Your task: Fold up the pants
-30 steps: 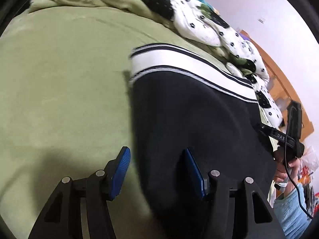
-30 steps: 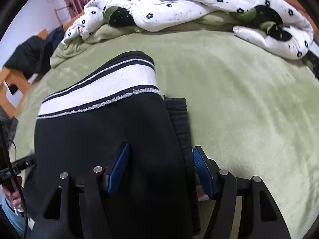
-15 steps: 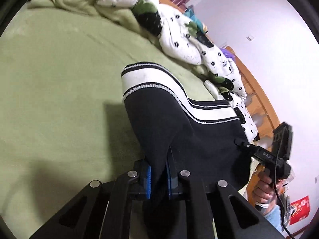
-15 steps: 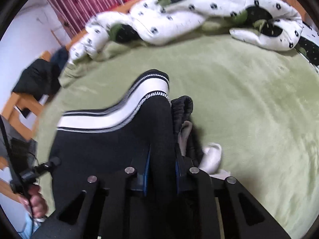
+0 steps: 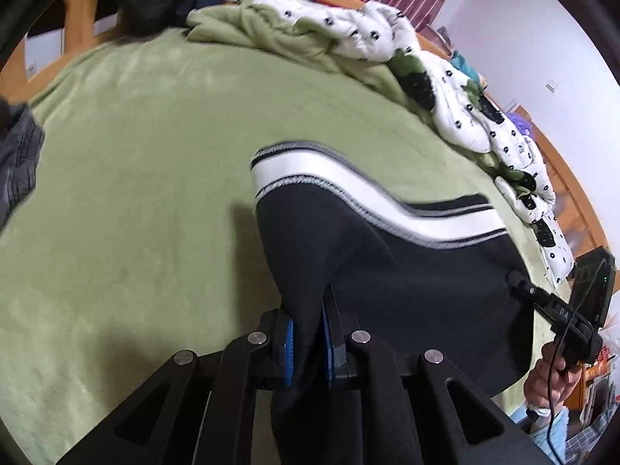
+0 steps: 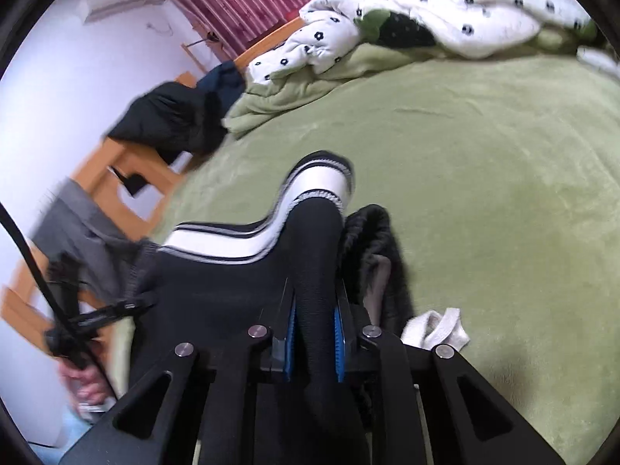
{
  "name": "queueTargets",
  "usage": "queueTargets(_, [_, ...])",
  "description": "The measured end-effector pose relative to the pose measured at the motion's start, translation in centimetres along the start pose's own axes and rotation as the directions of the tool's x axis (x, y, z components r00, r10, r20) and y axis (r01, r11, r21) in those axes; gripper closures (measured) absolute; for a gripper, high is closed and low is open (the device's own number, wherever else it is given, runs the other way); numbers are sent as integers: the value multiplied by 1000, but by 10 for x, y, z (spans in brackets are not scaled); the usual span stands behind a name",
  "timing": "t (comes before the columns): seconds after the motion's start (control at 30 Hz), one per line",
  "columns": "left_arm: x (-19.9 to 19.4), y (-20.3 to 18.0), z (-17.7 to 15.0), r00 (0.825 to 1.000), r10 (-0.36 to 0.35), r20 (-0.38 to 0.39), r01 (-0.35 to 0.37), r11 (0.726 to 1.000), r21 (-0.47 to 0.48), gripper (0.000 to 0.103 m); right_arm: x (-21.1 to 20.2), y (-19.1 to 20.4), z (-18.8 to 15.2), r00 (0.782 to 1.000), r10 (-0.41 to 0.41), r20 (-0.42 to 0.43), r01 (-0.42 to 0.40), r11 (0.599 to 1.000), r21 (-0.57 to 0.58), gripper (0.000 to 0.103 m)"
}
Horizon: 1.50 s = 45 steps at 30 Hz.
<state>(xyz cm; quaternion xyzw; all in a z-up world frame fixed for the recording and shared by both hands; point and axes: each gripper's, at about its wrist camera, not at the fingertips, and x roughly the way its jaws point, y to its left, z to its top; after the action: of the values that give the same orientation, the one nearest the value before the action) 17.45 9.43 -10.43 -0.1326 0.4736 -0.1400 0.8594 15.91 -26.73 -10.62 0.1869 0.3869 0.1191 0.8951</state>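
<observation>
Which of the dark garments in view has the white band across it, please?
The black pants clamped in both grippers; the dark garment on the wooden frame is plain.

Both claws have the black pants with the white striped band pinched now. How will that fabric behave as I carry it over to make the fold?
Probably floppy: the black pants with the white striped band sag in a curve between the left claw and right claw. Likely fairly thick, since the fabric bunches into a rounded ridge between the pads. It may drag on the fuzzy green blanket.

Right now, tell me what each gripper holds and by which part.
Both hold the black pants. The left gripper pinches a bunched fold of black fabric below the white waistband; the right gripper, jaws closing, clamps another such fold.
</observation>
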Motion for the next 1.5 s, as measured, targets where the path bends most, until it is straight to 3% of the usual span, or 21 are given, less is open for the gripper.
queueTargets(0.13, [16, -10, -16, 999, 45, 26, -47, 997, 59, 79, 14, -23, -11, 990, -132, -47, 129, 989, -74, 85])
queueTargets(0.27, [23, -21, -26, 989, 135, 56, -142, 978, 150, 72, 9, -20, -19, 978, -206, -28, 200, 970, -134, 85])
queueTargets(0.43, [19, -8, -29, 993, 106, 47, -110, 990, 87, 62, 5, 2, -12, 951, -306, -38, 294, 938, -182, 77])
queueTargets(0.57, [9, 6, -30, 995, 79, 61, -82, 995, 58, 62, -9, 9, 2, 955, -296, -9, 291, 946, -143, 77])
queueTargets(0.73, [-5, 11, -31, 992, 49, 114, -54, 998, 43, 56, -5, 6, 25, 967, -255, 24, 256, 966, -46, 66])
queueTargets(0.83, [-9, 10, -31, 992, 21, 122, -27, 998, 49, 55, 12, 3, 24, 966, -257, -13, 256, 966, -23, 65])
queueTargets(0.93, [-8, 10, -32, 993, 20, 118, -26, 998, 55, 55, 28, 2, 14, 952, -304, -21, 303, 952, -47, 66])
queueTargets(1.13, [-10, 8, -33, 993, -1, 116, -7, 998, 65, 55, 28, 5, 10, 946, -325, 2, 324, 943, -71, 77])
queueTargets(1.5, [-13, 7, -37, 993, -5, 120, -3, 997, 71, 55, 27, 6, 7, 941, -338, 4, 337, 937, -91, 76])
